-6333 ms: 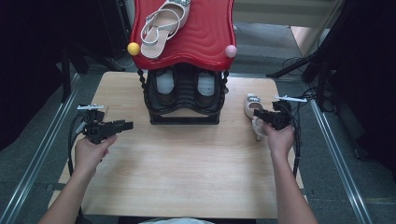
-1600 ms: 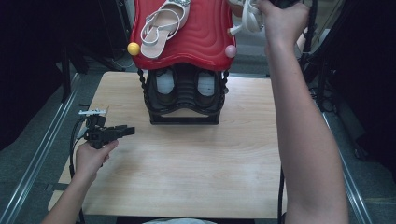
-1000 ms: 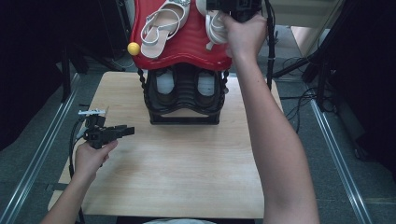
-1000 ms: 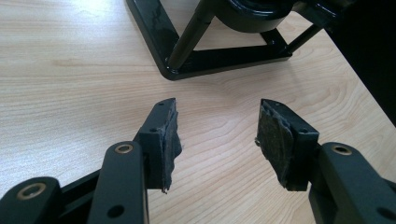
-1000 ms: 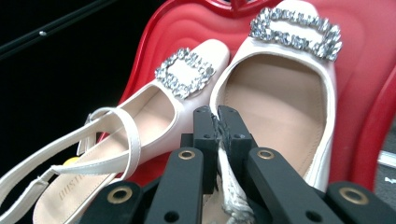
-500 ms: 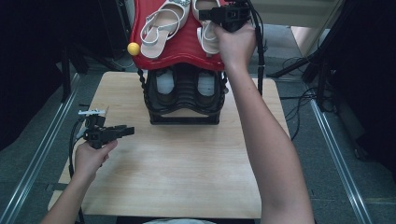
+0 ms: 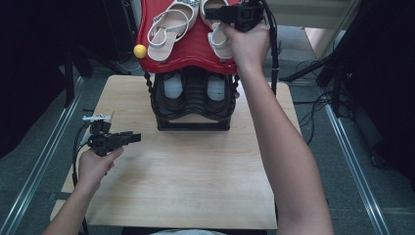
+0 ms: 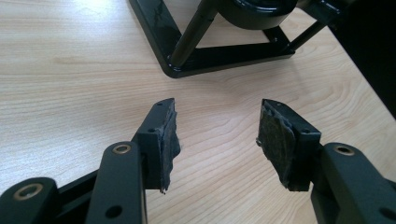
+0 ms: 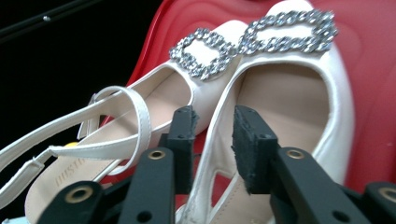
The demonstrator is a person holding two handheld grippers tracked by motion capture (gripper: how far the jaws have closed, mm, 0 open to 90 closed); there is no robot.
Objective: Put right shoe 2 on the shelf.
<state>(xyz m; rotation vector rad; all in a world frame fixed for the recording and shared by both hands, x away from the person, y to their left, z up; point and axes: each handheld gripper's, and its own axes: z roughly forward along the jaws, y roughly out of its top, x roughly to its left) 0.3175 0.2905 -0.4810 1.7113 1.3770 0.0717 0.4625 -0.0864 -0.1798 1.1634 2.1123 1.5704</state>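
Observation:
A pair of white slingback shoes with rhinestone buckles lies on the red top shelf (image 7: 191,51) of a black shoe rack (image 7: 193,105). The left shoe (image 7: 169,29) (image 9: 154,102) lies beside the right shoe (image 7: 219,39) (image 9: 289,93). My right gripper (image 7: 210,13) (image 9: 212,121) is over the right shoe. Its jaws have just been opening and now straddle that shoe's side rim without pressing on it. Low over the table, my left gripper (image 7: 134,138) (image 8: 215,126) is open with nothing between its jaws, a short way from the rack's base (image 8: 219,56).
A dark pair with pale insoles (image 7: 172,88) sits on the rack's lower shelf. A yellow ball (image 7: 140,50) caps the red shelf's left corner. The wooden table (image 7: 195,181) runs bare towards me. Metal rails and cables lie on the floor at both sides.
The right hand lifted the white shoe from the table's right side, carried it up and left onto the red shelf beside its mate, and its jaws have parted. The left hand stayed put.

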